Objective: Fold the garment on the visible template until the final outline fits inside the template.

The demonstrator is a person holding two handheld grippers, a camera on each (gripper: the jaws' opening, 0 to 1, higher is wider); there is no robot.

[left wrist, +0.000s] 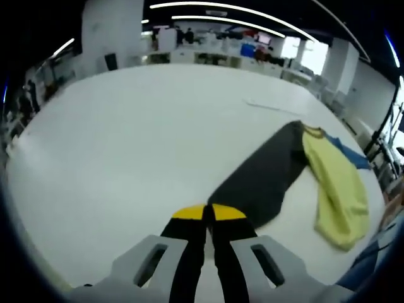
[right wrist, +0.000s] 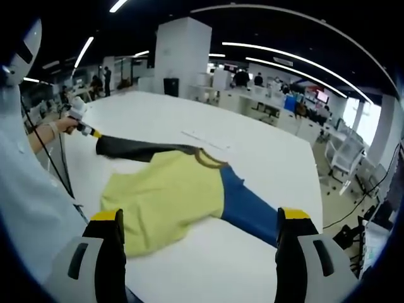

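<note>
Spreading stage: left gripper (left wrist: 209, 213) pinches the dark sleeve (left wrist: 259, 177) cuff pulled outward, right gripper (right wrist: 199, 218) spread above the blue sleeve (right wrist: 246, 205); next, probably fold sleeves across the yellow body (right wrist: 167, 196).

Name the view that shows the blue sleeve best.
Right gripper view: the blue sleeve runs from the collar toward the right jaw. Left gripper view catches just a blue strip behind the yellow body.

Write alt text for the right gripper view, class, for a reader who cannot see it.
A yellow shirt with one black sleeve and one blue sleeve lies spread on a white table. The right gripper hovers open before it, while the left gripper pinches the black sleeve's cuff.
</note>
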